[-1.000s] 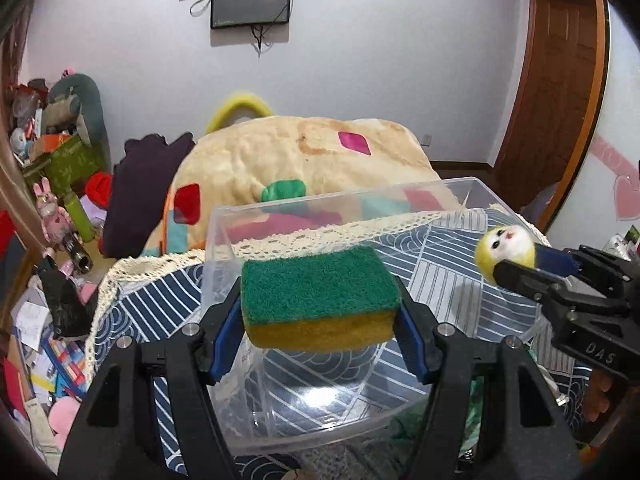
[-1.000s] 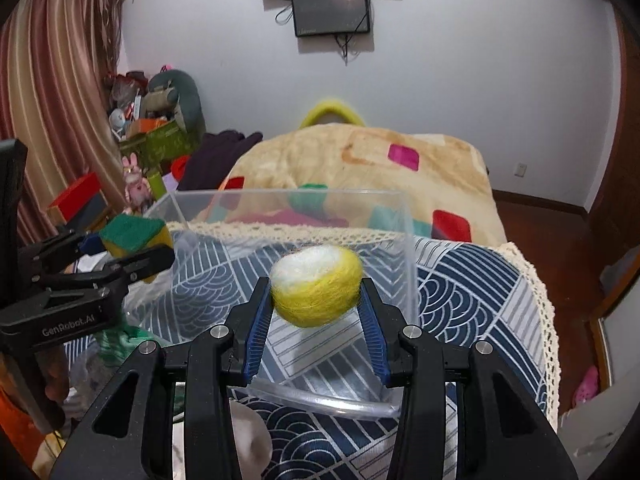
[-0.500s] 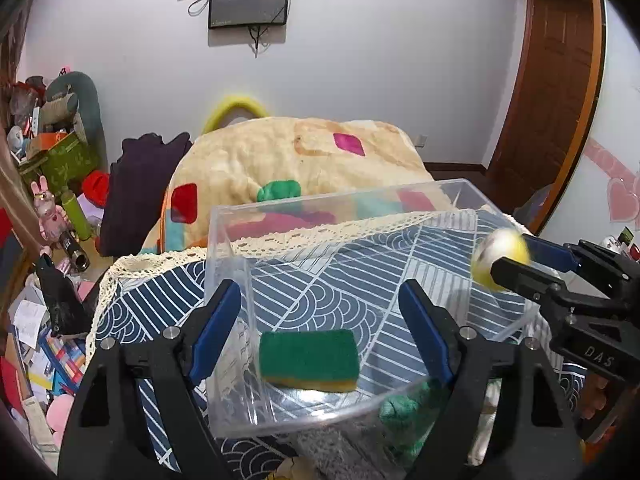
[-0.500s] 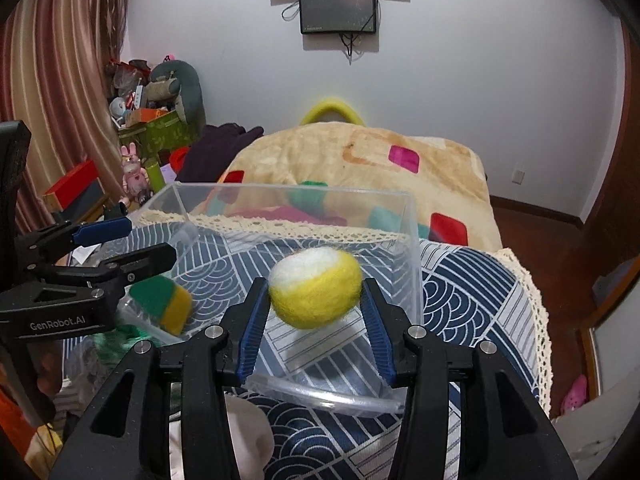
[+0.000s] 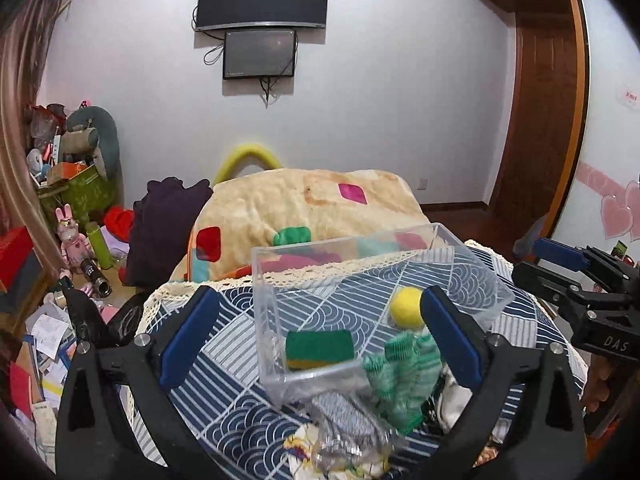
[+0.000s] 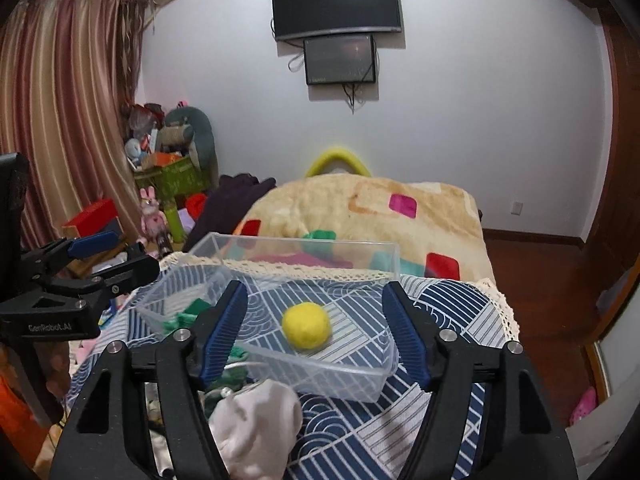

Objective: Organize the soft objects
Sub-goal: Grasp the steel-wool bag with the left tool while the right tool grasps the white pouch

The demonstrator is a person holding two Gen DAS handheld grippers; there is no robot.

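A clear plastic box (image 5: 272,276) stands on the blue patterned tablecloth (image 5: 216,372). Inside it lie a green and yellow sponge (image 5: 319,349) and a yellow felt ball (image 5: 406,307). The ball (image 6: 306,325) and the box (image 6: 394,258) also show in the right wrist view. My left gripper (image 5: 316,338) is open and empty, back from the near side of the box. My right gripper (image 6: 314,332) is open and empty, above the box's near edge. A green knitted cloth (image 5: 404,376) and a white soft item (image 6: 256,428) lie in front of the box.
A heap of soft things, with grey cloth (image 5: 344,416), lies on the table's near side. A bed with a beige quilt (image 5: 304,208) stands behind the table. Toys and boxes (image 5: 68,184) clutter the floor at the left. A wooden door (image 5: 548,120) is at the right.
My left gripper opened and dropped the sponge into the box. My right gripper opened and dropped the yellow ball into the box. Both grippers have pulled back and up.
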